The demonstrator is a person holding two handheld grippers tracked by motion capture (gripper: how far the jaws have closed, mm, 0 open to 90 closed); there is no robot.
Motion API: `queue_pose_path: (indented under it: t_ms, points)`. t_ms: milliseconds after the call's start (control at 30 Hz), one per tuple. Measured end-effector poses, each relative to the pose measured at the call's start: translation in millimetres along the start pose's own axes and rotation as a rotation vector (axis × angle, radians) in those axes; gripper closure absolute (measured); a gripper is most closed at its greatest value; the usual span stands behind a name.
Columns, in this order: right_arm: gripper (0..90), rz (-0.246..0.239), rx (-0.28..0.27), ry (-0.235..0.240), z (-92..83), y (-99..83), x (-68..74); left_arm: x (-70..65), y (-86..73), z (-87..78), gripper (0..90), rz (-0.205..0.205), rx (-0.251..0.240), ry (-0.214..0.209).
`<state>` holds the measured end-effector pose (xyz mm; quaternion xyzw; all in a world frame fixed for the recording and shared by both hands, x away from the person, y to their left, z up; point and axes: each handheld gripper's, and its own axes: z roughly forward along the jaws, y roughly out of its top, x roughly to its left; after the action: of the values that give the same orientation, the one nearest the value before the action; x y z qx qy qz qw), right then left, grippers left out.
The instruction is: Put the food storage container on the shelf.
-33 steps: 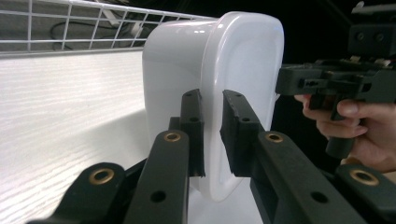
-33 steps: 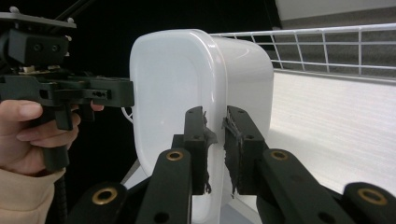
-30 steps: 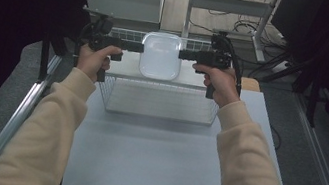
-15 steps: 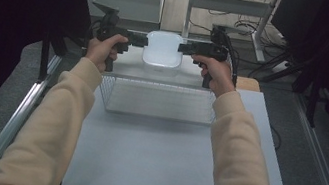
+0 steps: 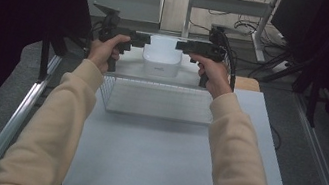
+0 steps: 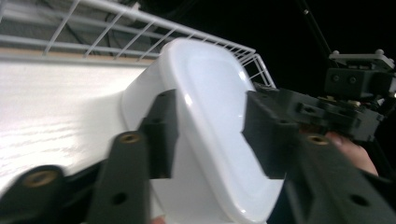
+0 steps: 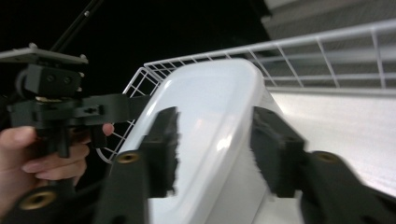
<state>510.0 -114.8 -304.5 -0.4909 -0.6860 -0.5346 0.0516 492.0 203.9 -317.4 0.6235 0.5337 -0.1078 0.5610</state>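
- Standing on the far part of the white table (image 5: 164, 173), a white lidded plastic container (image 5: 161, 57) sits just behind the white wire basket (image 5: 156, 100), between the two grippers
- From the high view, the left gripper (image 5: 144, 42) comes at the container from its left side and the right gripper (image 5: 179, 46) from its right side, each held level in one of the person's hands, both sleeves pale cream
- Through the left gripper view, the container (image 6: 210, 135) lies between the two black jaws, its lid rim running up through the gap; the jaws have just been opening and now stand apart from the rim on both sides, so nothing is pressed
- Through the right gripper view, the container (image 7: 215, 126) again lies between the jaws; these too have just been opening, with a gap showing between each pad and the lid edge
- Beyond the container, the right gripper view shows the left gripper (image 7: 135, 107) in the person's hand (image 7: 42, 158), close to the container's far end
- Wire rails of the basket (image 7: 327, 51) run behind the container in both gripper views
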Motion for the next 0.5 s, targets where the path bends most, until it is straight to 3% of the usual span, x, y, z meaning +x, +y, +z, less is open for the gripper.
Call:
queue_pose_path:
  t_ms: [67, 233, 333, 500]
  points:
    - [40.0, -0.055, -0.013, -0.017, -3.7, -1.5, 7.0, -5.2, -2.1, -3.3, 44.1, 0.036, -0.003, 0.014]
    - [31.4, -0.159, -0.024, -0.035, -18.8, -6.6, 21.3, -22.0, -12.8, -15.2, 37.0, 0.153, -0.021, 0.081]
    - [30.2, -0.237, -0.039, -0.035, -32.2, -16.1, 27.6, -33.8, -25.8, -26.9, 34.7, 0.229, -0.044, 0.109]
    - [29.9, -0.314, -0.039, -0.034, -55.2, -37.8, 29.5, -42.8, -56.5, -44.4, 31.5, 0.318, -0.042, 0.147]
